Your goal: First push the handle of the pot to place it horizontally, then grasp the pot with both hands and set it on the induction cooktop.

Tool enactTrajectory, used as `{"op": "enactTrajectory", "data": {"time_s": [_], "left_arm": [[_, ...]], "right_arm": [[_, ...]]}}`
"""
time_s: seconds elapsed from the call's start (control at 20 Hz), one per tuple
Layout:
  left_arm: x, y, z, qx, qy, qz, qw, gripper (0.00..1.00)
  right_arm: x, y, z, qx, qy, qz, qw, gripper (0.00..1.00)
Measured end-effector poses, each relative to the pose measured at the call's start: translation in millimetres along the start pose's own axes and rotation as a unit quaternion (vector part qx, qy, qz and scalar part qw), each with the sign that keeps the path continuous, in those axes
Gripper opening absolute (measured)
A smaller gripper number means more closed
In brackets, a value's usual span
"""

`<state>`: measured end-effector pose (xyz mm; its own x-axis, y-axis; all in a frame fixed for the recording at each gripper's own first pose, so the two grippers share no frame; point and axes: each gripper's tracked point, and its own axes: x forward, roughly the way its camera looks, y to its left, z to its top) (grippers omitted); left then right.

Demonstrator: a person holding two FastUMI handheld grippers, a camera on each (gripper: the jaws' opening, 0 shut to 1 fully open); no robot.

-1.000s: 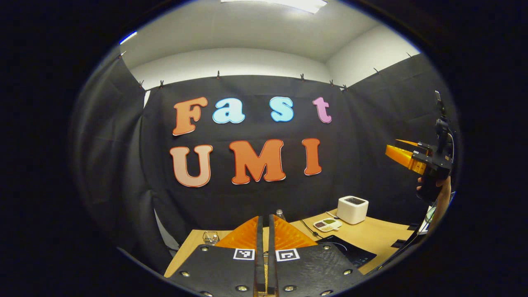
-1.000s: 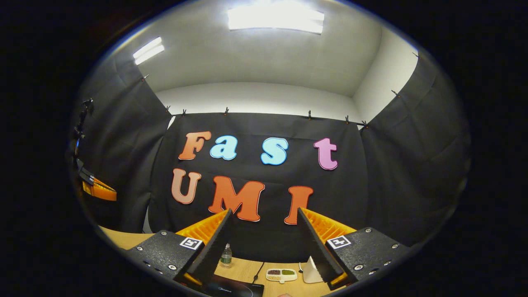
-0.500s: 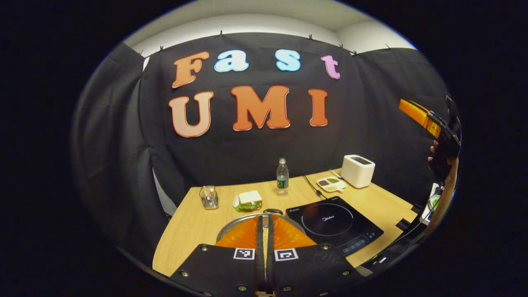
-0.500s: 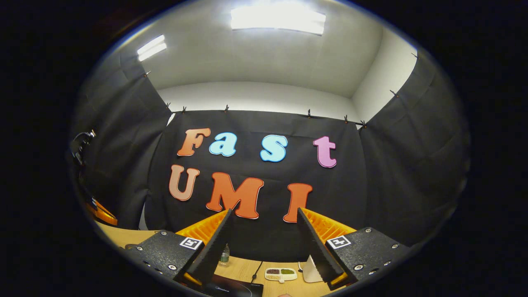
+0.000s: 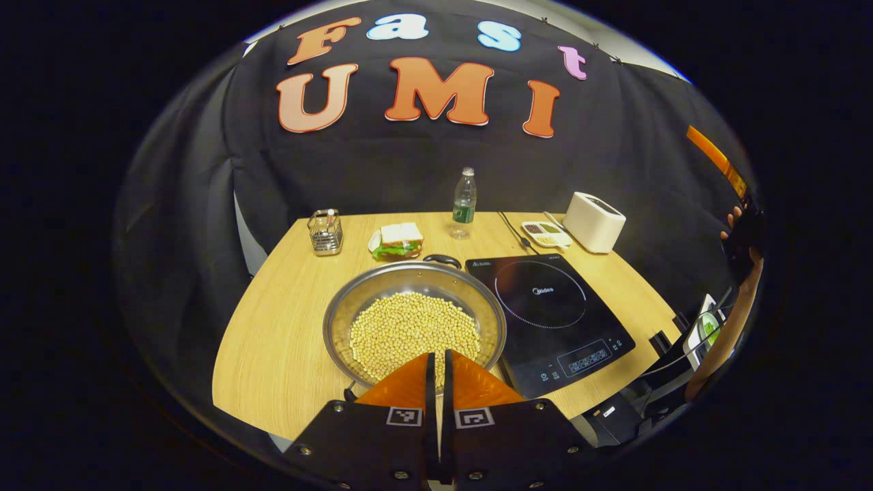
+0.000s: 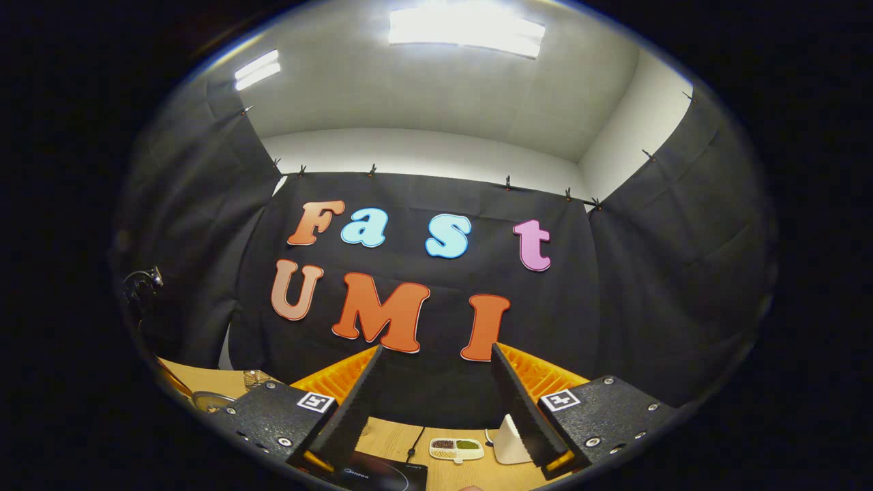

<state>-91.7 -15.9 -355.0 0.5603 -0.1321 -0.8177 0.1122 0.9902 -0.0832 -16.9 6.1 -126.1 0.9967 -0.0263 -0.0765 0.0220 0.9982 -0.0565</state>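
In the left gripper view a wide steel pot (image 5: 415, 320) full of pale beans sits on the wooden table (image 5: 279, 341). One dark loop handle (image 5: 442, 259) is at its far rim. Right beside it lies the black induction cooktop (image 5: 545, 307). My left gripper (image 5: 436, 356) is shut and empty, above the pot's near rim. The right gripper (image 5: 713, 155) is held high at the far right by a hand (image 5: 740, 232). In the right gripper view my right gripper (image 6: 436, 351) stands open and empty, facing the wall. Low down there are the pot's rim (image 6: 204, 399) and the cooktop's edge (image 6: 382, 474).
Along the back of the table stand a wire holder (image 5: 326, 232), a sandwich on a plate (image 5: 399, 239), a water bottle (image 5: 464, 202), a divided dish (image 5: 545, 234) and a white toaster (image 5: 595, 221). A cable (image 5: 511, 232) runs behind the cooktop. The table's front edge is close below my left gripper.
My left gripper has tipped down from the wall towards the table, bringing the pot and cooktop into full sight. The right gripper has barely shifted and stays open.
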Motion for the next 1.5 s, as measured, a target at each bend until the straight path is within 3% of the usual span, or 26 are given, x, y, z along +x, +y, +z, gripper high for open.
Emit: {"op": "enactTrajectory", "data": {"time_s": [0.45,0.75,1.1,1.5], "left_arm": [[28.1,-4.6,-80.9,-0.047,0.119,-0.009,0.992,0.02],[42.4,6.4,-118.0,-0.036,0.171,0.005,0.985,0.03],[60.1,13.8,-117.4,-0.156,0.200,-0.006,0.967,0.02],[59.7,29.6,-123.4,-0.177,0.209,0.007,0.962,0.01]], "right_arm": [[4.3,0.2,-38.3,-0.009,0.042,-0.006,0.999,0.94],[3.4,2.6,-53.4,-0.015,0.056,-0.010,0.998,0.94],[7.7,13.5,-70.2,-0.014,0.066,-0.013,0.998,0.94],[15.3,29.7,-97.1,-0.007,0.093,-0.003,0.996,0.94]]}}
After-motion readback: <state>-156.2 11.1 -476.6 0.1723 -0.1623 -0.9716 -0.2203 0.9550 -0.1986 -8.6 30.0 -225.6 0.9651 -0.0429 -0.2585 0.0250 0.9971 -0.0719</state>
